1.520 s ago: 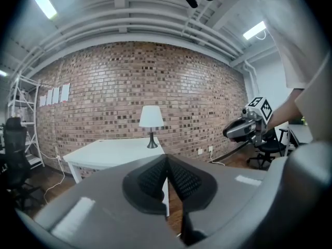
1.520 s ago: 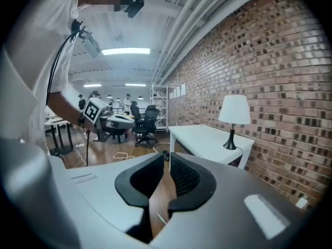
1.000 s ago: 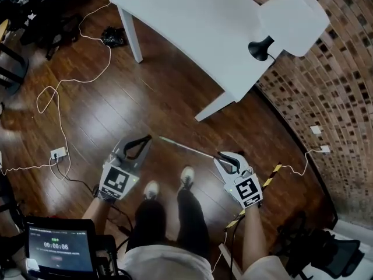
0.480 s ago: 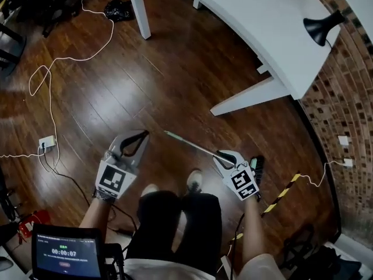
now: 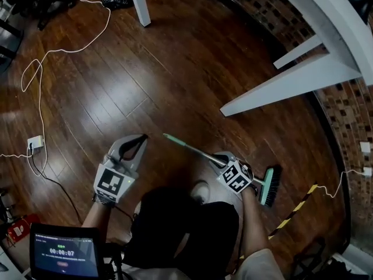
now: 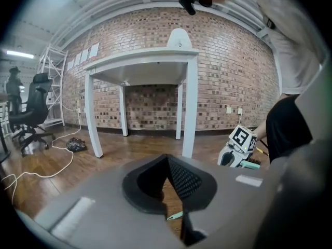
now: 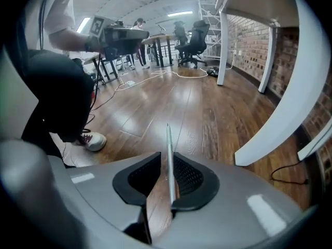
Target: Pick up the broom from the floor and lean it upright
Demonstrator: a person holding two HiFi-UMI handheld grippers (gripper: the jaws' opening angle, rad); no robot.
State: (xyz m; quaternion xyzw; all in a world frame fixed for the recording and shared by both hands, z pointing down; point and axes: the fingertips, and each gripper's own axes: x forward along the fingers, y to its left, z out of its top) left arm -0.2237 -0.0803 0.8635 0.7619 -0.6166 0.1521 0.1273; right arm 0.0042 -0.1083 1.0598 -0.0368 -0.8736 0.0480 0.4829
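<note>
Right tongs (image 5: 219,158) just opening, wide, astride handle of broom (image 5: 267,186) near brush; long axis toward left tongs (image 5: 141,139), closed, empty, beside handle tip.

Dim fisheye views, ceiling-light glare on glossy floor (image 5: 111,107), warped edges

- Screen (image 5: 62,252) at seven o'clock in the head view: a timer reads 00:00:07; the line above it is too small to read.
- Cubes on the left gripper (image 5: 140,140) and right gripper (image 5: 219,158): black-and-white square code patterns, no letters.
</note>
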